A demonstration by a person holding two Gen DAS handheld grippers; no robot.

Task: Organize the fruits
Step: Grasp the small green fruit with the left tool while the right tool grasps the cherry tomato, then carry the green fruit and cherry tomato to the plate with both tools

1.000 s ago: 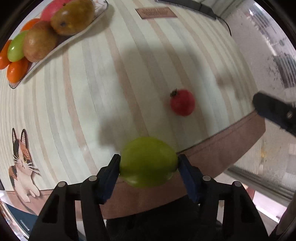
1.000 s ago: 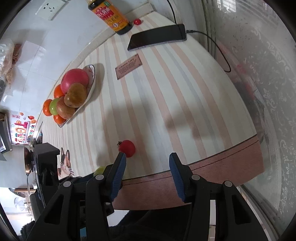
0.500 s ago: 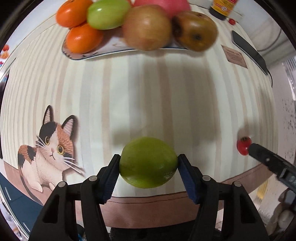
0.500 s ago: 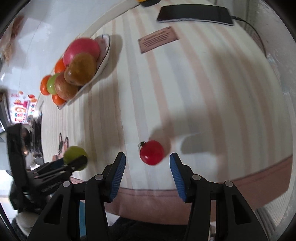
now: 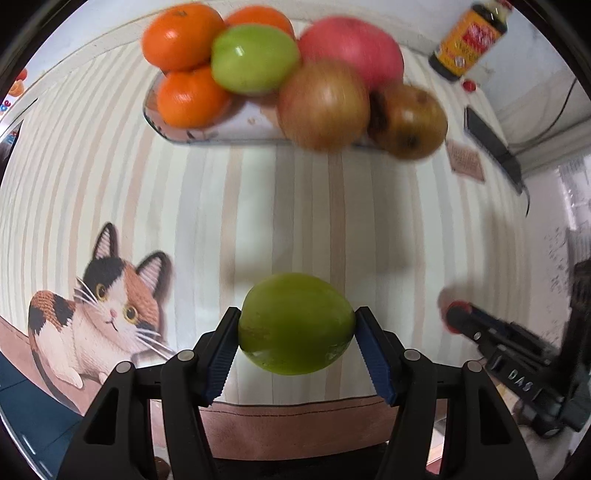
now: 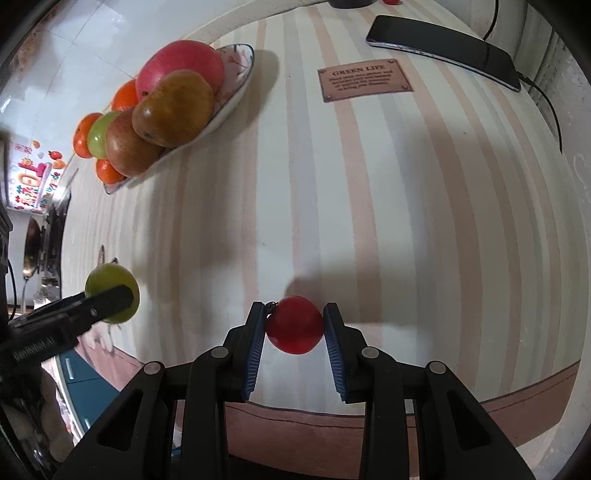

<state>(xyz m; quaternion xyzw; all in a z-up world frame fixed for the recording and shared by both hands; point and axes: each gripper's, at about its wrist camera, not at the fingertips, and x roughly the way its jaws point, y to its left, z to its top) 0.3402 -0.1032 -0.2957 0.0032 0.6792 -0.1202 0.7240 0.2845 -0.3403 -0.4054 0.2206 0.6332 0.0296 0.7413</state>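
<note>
Fruits: two loose pieces are in play, the rest already piled on the plate. Nearest me, my left gripper is closed on the green fruit, both pads pressed against its sides, and the fruit is carried clear above the table. My right gripper has its fingers either side of the red fruit; the pads look to be touching or a hair off it, and I cannot tell whether the fruit is off the table or resting on it. From the left view, the right gripper sits low to my right with the red fruit at its tip.

Mid-field: striped cloth, a cat print to the left. Farther off, the plate holds oranges, another green fruit, a large pink one and two brownish ones; it is heaped and the front edge is crowded. Beyond it a bottle, a phone and a small plaque.

Judgement: step in hand is carrying the green fruit to the plate, with the red fruit being picked up in parallel. Next move calls for advancing the left gripper over the plate, finding a stable hollow, then opening slowly. Risk: a round fruit set on the heap may roll off.
</note>
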